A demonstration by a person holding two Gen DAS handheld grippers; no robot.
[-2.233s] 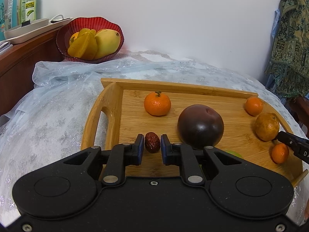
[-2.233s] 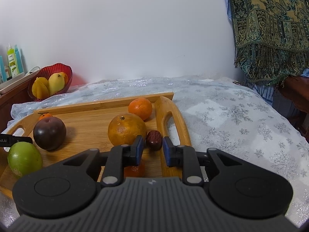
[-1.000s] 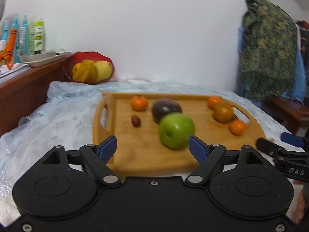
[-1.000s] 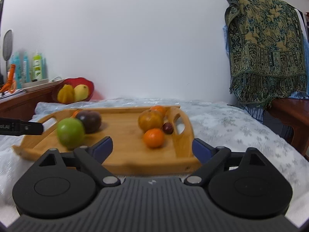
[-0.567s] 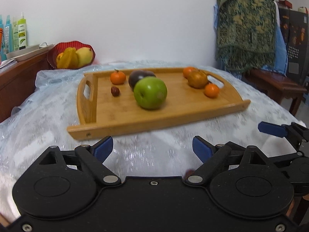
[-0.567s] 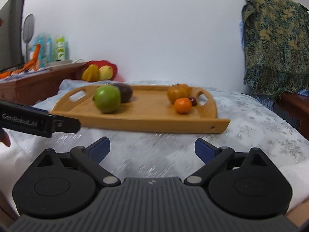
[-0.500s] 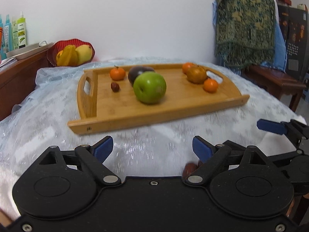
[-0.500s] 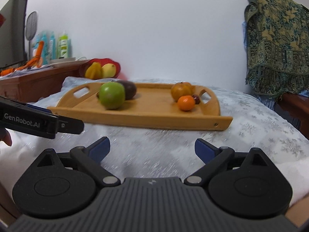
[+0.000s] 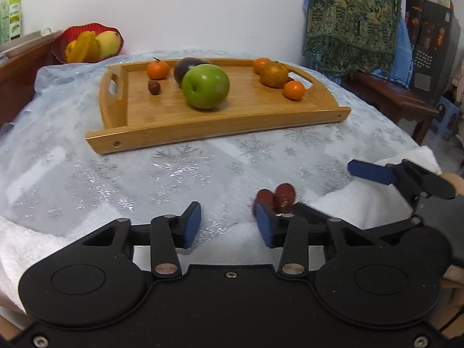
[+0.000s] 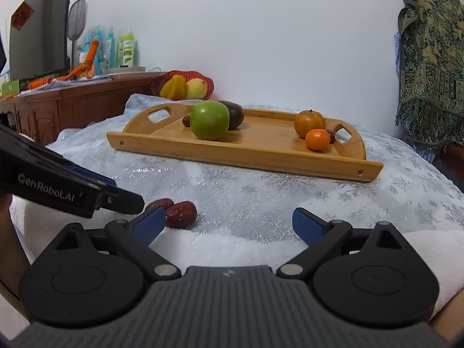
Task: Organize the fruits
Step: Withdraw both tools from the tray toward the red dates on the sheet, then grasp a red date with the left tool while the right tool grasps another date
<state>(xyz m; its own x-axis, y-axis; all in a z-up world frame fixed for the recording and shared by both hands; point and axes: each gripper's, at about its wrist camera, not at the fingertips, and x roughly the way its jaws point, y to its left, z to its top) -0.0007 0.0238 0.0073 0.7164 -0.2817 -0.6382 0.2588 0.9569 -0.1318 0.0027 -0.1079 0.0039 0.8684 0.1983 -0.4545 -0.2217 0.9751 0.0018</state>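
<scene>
Both grippers pulled back off tray (image 9: pixel 220 127) toward two dates (image 10: pixel 174 208) on tabletop; left gripper (image 9: pixel 227 227) fingers just narrowed, nothing between; right gripper (image 10: pixel 229 226) fingers wide, empty.

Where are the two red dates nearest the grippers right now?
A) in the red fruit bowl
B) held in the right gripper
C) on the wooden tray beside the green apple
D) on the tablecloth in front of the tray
D: the two red dates lie side by side on the tablecloth, on the near side of the wooden tray, with no gripper closed on them.
</scene>
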